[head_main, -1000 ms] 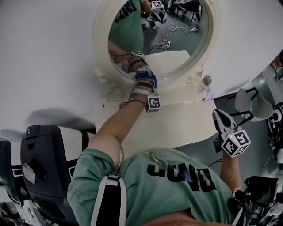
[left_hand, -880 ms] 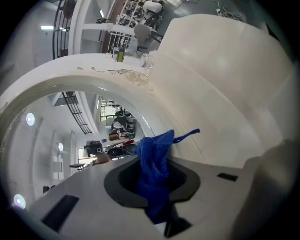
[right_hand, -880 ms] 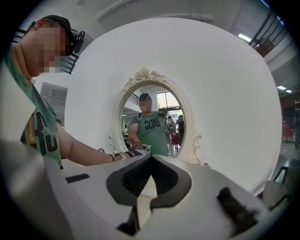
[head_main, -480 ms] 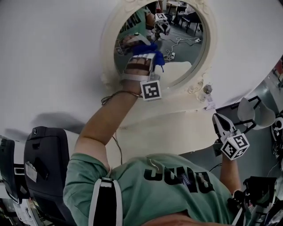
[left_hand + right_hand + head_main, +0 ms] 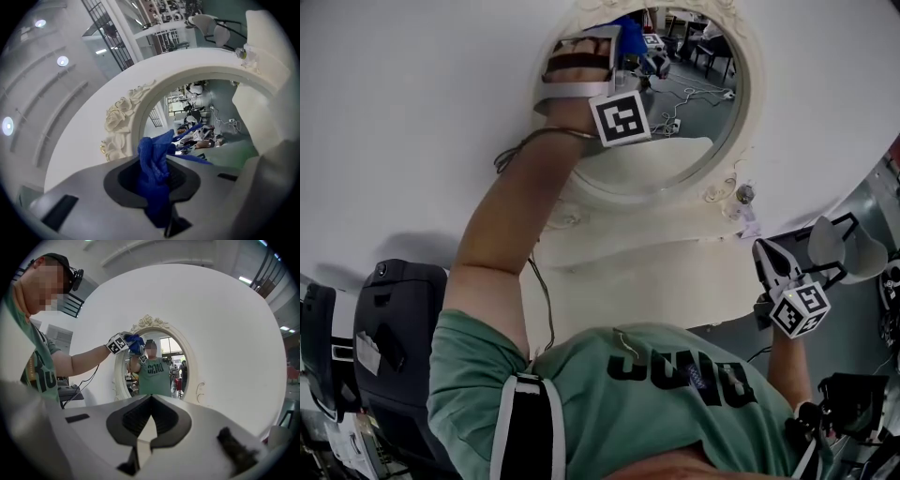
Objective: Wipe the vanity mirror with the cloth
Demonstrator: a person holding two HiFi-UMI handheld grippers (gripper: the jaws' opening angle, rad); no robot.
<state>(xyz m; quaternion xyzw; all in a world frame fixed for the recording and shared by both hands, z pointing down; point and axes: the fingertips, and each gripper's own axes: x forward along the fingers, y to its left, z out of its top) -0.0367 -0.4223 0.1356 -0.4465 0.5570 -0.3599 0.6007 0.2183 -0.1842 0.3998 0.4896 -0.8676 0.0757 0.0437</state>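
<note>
The oval vanity mirror (image 5: 675, 103) has an ornate white frame (image 5: 119, 117) with carved roses and hangs on a white wall. My left gripper (image 5: 623, 42) is raised to the mirror's upper left part, shut on a blue cloth (image 5: 630, 26). The cloth (image 5: 154, 168) is bunched between the jaws and pokes out toward the glass (image 5: 206, 126). In the right gripper view the left gripper (image 5: 126, 343) holds the cloth (image 5: 135, 341) against the mirror (image 5: 154, 366). My right gripper (image 5: 766, 251) hangs low at the right, away from the mirror; the same gripper (image 5: 150, 399) is shut with nothing in it.
A white vanity ledge (image 5: 675, 272) runs under the mirror, with a small bottle (image 5: 744, 195) at its right end. A black chair (image 5: 394, 356) stands at the lower left. A white chair on a black frame (image 5: 839, 239) is at the right.
My left gripper has swept up the glass with the cloth, from the mirror's lower rim to its top left. The right gripper has hardly moved.
</note>
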